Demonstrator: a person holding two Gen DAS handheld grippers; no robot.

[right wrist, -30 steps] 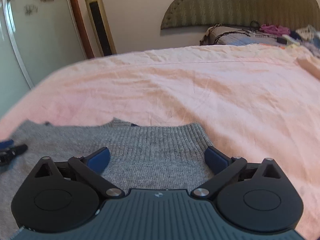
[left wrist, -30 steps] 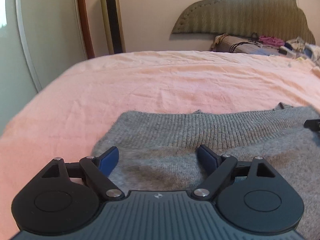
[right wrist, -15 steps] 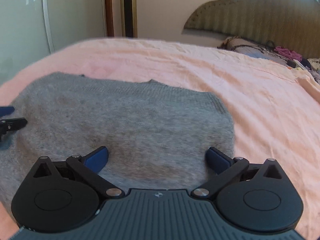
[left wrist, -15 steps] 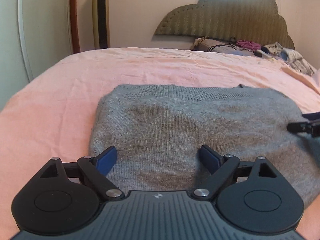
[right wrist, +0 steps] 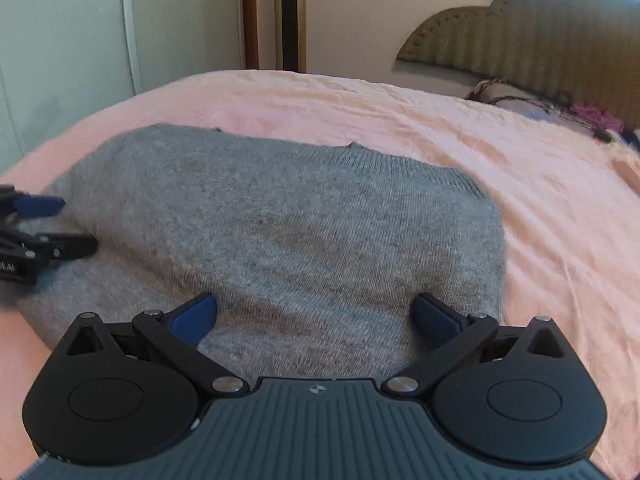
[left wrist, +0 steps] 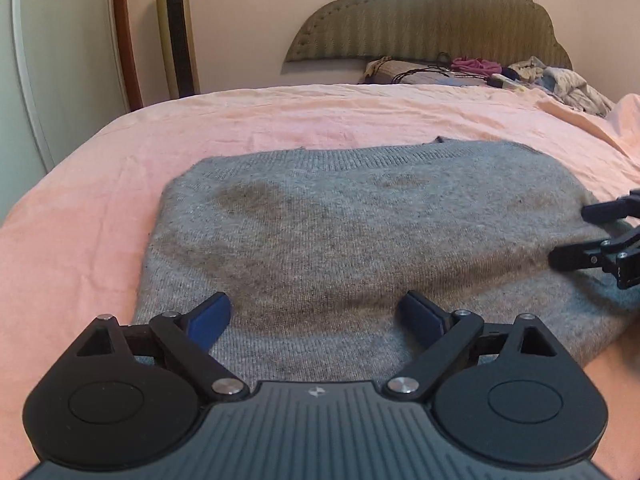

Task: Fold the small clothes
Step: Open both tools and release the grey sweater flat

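Left wrist view: the grey knitted jumper (left wrist: 352,236) lies flat on the pink-sheeted bed (left wrist: 280,120), folded into a broad, roughly rectangular block with its ribbed edge on the far side. I judge at least one fold is done; whether another is wanted to make it smaller is not clear. The left hand-held gripper (left wrist: 316,316) hangs over the near edge, its jaws wide and opening further, with knit beneath them but nothing pinched. The right hand-held gripper (left wrist: 600,240) is cut off at the frame's right edge. The jumper's near edge is hidden by the gripper body.

Right wrist view: the same jumper fills the middle, its right side rounded off. The right hand-held gripper's jaws stand wide apart, holding nothing. Sleeves are tucked out of sight, and the picture is slightly blurred.
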